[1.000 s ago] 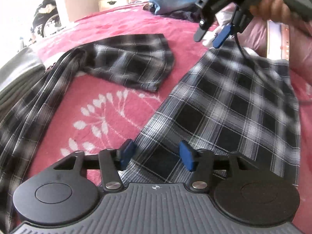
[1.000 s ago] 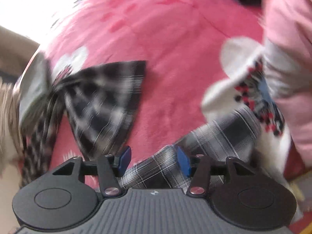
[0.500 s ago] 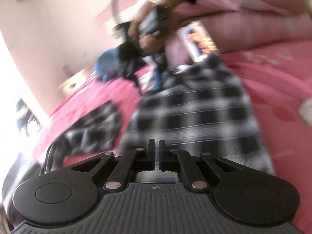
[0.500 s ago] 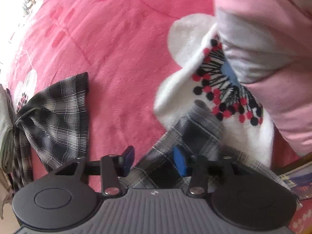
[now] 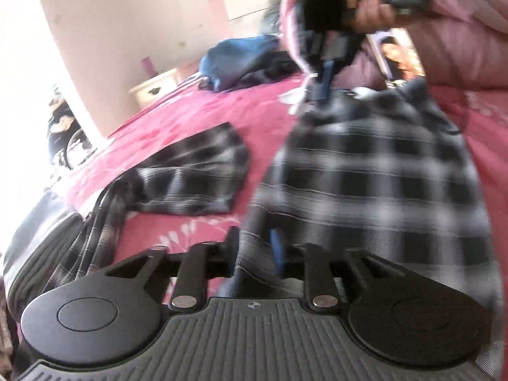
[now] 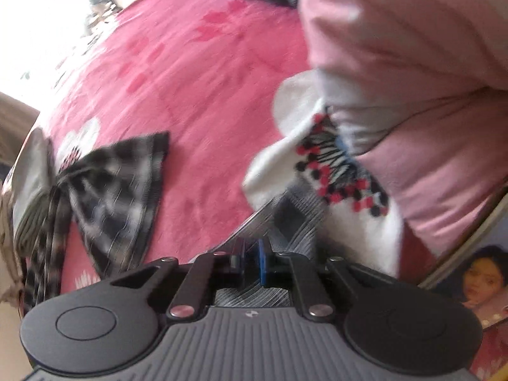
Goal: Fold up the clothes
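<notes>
A black-and-white plaid garment (image 5: 381, 174) lies lengthwise on the pink bedspread (image 5: 190, 111), and its other half (image 5: 197, 177) is spread to the left. My left gripper (image 5: 254, 247) sits at the near end. Its jaws are opening, and a bunched fold of the plaid stands between them. At the far end a hand (image 5: 371, 16) holds my right gripper (image 5: 322, 85) pointing down onto the cloth. In the right wrist view that gripper (image 6: 252, 260) is closing, its pads nearly together on the plaid edge (image 6: 295, 212). The other plaid half (image 6: 117, 184) lies to the left.
A pink pillow (image 6: 412, 79) presses close on the right, above a white flower print (image 6: 285, 146) on the bedspread. Blue clothes (image 5: 241, 57) are piled at the far side. A grey folded item (image 5: 41, 238) lies at the left edge. A portrait picture (image 6: 482, 279) is at the right.
The left gripper went from shut to partly open, with a plaid fold now between its fingers, and its view swung. The right gripper's pads closed onto the plaid edge.
</notes>
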A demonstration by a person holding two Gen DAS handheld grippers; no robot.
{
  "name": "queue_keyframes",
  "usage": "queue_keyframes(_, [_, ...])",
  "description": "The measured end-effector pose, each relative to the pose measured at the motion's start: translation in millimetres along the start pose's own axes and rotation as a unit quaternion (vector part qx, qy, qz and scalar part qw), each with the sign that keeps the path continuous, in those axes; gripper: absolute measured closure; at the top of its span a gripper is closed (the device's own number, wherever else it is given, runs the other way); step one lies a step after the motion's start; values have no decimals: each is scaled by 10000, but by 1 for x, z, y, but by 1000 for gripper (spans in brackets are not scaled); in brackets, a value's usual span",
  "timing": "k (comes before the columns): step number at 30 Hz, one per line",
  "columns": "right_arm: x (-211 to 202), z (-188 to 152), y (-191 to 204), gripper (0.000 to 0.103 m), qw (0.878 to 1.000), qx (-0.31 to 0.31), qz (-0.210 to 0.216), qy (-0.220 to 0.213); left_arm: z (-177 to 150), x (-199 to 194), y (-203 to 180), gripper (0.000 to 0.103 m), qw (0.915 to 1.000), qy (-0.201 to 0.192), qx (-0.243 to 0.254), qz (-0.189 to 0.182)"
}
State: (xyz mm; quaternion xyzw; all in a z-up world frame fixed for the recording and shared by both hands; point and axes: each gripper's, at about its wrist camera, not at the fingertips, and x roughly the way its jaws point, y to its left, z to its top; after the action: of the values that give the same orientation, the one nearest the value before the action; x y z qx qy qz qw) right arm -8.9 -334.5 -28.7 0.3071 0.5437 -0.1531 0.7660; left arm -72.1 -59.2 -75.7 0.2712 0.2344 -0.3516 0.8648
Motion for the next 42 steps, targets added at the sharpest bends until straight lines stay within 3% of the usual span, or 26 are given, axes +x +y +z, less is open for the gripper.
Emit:
queue_keyframes(1, [0, 6, -1, 83, 9999, 127, -56, 12, 3, 6, 5, 62, 9999, 80, -132, -20])
queue_keyframes(2, [0, 11, -3, 77, 9996, 255, -112, 24, 5, 11, 10, 60, 9994, 159, -292, -50])
queue_keyframes(3, [0, 17, -4, 64, 9991, 382, -168, 36, 7, 17, 15, 59, 9987, 216, -443, -109])
queue_keyframes(4, [4, 21, -4, 59, 9987, 440, -235, 111, 8, 22, 18, 57, 9979, 276, -551, -182])
queue_keyframes(9, [26, 39, 3, 57, 9961, 474, -547, 504, 6, 37, 17, 55, 9954, 537, -669, -418])
queue_keyframes(12, [37, 43, 12, 57, 9947, 310, -680, 706, 5, 37, 12, 61, 9957, 518, -607, -466])
queue_keyframes(17, [35, 45, 18, 57, 9942, 340, -673, 764, 3, 33, -5, 97, 9980, 328, -157, -520])
queue_keyframes(18, [28, 45, 18, 57, 9951, 369, -590, 706, 3, 30, -10, 99, 9985, 249, -35, -480])
queue_keyframes(21, [10, 46, 18, 57, 9972, 353, -317, 575, 4, 15, -20, 100, 9990, -21, 154, -430])
queue_keyframes(25, [15, 37, 21, 57, 9952, 268, -378, 867, 6, -14, -37, 101, 9964, -440, 628, -363])
queue_keyframes(32, [43, 31, 30, 58, 9923, 198, -495, 1120, -4, -36, -73, 101, 9812, -799, 1729, -307])
queue_keyframes(36, [51, 31, 44, 59, 9916, -5, -485, 1199, -7, -36, -82, 101, 9766, -818, 1958, -346])
queue_keyframes(39, [59, 30, 53, 66, 9906, -171, -554, 1242, -8, -35, -84, 101, 9759, -799, 2001, -348])
queue_keyframes(42, [63, 26, 54, 93, 9915, -340, -554, 1125, -7, -35, -83, 100, 9767, -796, 1968, -322])
